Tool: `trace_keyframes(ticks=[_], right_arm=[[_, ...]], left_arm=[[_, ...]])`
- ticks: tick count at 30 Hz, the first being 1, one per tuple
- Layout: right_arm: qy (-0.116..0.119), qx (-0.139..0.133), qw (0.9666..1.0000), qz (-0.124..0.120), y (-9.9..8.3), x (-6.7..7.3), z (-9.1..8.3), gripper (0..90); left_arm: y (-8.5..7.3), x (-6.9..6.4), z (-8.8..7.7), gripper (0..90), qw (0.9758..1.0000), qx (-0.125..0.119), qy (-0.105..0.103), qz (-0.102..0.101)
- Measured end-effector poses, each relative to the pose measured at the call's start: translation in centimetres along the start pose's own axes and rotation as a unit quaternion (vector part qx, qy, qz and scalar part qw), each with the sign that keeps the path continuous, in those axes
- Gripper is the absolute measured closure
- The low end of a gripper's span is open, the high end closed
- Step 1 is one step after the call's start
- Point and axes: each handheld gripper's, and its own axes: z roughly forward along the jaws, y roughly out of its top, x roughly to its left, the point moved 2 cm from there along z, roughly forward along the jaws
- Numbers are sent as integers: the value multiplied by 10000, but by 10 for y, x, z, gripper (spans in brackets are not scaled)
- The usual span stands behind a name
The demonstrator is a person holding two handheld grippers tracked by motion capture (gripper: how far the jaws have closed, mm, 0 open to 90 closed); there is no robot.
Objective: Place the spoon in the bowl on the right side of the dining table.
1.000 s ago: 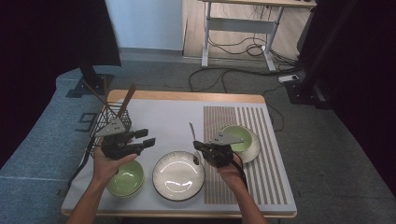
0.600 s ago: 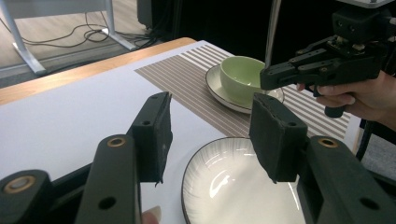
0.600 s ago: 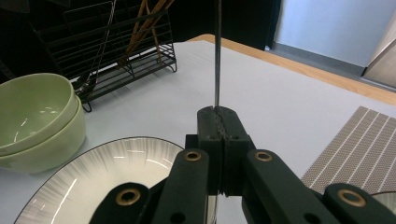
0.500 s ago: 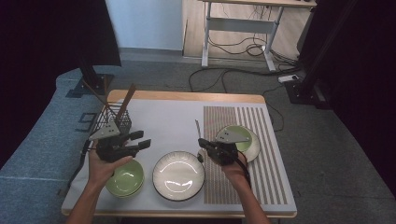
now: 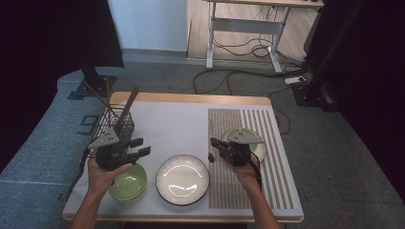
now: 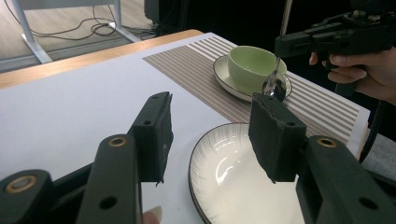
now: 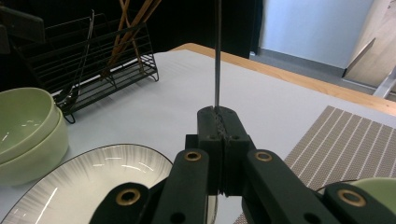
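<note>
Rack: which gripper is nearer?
Left. The left gripper hovers just in front of the rack, over the green bowls. The right gripper, shut on a spoon, is across the table by the mat.

left gripper (image 5: 139,147): black, brass-ringed screw holes | right gripper (image 5: 214,143): black, grey three-cornered plate, black cable | forearms: bare

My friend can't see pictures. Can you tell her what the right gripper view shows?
The right gripper has its black fingers shut on a thin metal spoon handle that sticks straight up. Below lies a white plate; at left are stacked green bowls and a black wire rack.
</note>
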Motion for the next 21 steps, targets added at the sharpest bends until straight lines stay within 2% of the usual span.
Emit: trace_keyframes(ticks=[4, 10, 21], right_arm=[[-44, -2, 10000, 42, 0, -3, -2, 898], [-110, -24, 9999, 71, 0, -7, -4, 898], [-252, -123, 9995, 151, 2, -19, -12, 898]], left_arm=[[-3, 0, 0, 482, 9999, 28, 105, -30], [-6, 0, 2, 452, 9997, 175, 140, -9], [-10, 0, 2, 436, 9997, 197, 91, -66]])
